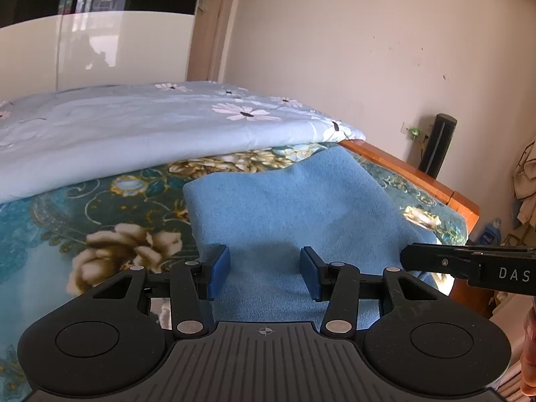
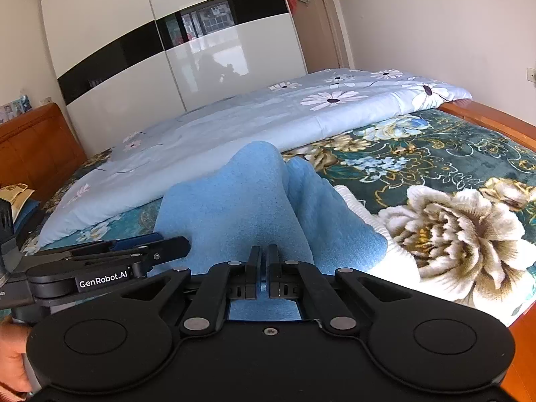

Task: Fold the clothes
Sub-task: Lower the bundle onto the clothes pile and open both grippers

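A blue fleece garment (image 1: 288, 207) lies on the floral bedspread (image 1: 100, 221), partly folded, with a white ribbed cuff (image 2: 385, 231) showing at its right side. My left gripper (image 1: 264, 268) is open, its blue pads just above the near part of the garment. My right gripper (image 2: 263, 268) is shut on the near edge of the blue garment (image 2: 234, 207), which humps up ahead of it. The right gripper's finger also shows in the left wrist view (image 1: 469, 264), and the left gripper shows in the right wrist view (image 2: 134, 251).
A folded light-blue daisy quilt (image 1: 150, 127) lies across the far side of the bed. The wooden bed frame (image 1: 418, 174) runs along the right edge. A wardrobe (image 2: 167, 50) stands behind, a wooden headboard (image 2: 33, 147) at left.
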A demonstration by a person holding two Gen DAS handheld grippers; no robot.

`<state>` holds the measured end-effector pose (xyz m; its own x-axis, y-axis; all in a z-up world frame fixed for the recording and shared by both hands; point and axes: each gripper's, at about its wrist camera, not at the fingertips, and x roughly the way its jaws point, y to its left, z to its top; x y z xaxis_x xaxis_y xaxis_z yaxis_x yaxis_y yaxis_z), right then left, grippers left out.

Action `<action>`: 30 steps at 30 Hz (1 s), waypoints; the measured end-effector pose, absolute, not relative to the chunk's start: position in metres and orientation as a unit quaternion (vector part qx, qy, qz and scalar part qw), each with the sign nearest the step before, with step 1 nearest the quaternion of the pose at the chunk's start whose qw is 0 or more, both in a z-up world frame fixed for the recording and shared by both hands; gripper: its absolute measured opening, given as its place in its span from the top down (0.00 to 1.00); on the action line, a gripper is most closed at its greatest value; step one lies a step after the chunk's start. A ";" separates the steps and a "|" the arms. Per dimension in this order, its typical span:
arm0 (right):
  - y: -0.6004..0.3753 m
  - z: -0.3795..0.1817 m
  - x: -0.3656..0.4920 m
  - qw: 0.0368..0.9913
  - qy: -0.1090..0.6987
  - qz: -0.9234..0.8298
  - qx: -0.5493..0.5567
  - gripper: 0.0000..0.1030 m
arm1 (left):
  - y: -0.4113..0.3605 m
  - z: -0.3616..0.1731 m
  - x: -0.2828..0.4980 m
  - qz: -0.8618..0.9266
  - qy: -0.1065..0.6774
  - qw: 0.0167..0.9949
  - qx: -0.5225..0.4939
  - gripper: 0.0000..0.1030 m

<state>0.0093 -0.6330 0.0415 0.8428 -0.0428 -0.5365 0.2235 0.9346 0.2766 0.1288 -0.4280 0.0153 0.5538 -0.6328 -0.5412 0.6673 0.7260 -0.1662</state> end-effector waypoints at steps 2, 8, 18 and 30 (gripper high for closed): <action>-0.632 0.042 0.011 0.945 0.273 -0.074 0.166 1.00 | -0.429 0.015 0.129 -0.369 0.297 0.880 0.033 0.58; -0.627 0.049 0.014 0.945 0.274 -0.080 0.160 0.94 | -0.420 0.024 0.124 -0.368 0.284 0.885 0.025 0.49; -0.602 0.065 0.009 0.954 0.253 -0.085 0.139 0.50 | -0.384 0.043 0.122 -0.349 0.273 0.896 0.002 0.31; -0.577 0.079 0.004 0.959 0.230 -0.100 0.133 0.06 | -0.344 0.054 0.116 -0.332 0.266 0.905 -0.012 0.00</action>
<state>0.0035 -0.5774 0.0792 0.8747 -0.1305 -0.4668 0.2524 0.9449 0.2087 0.1162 -0.3437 0.0543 0.6386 -0.6068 -0.4733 0.5945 0.7795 -0.1973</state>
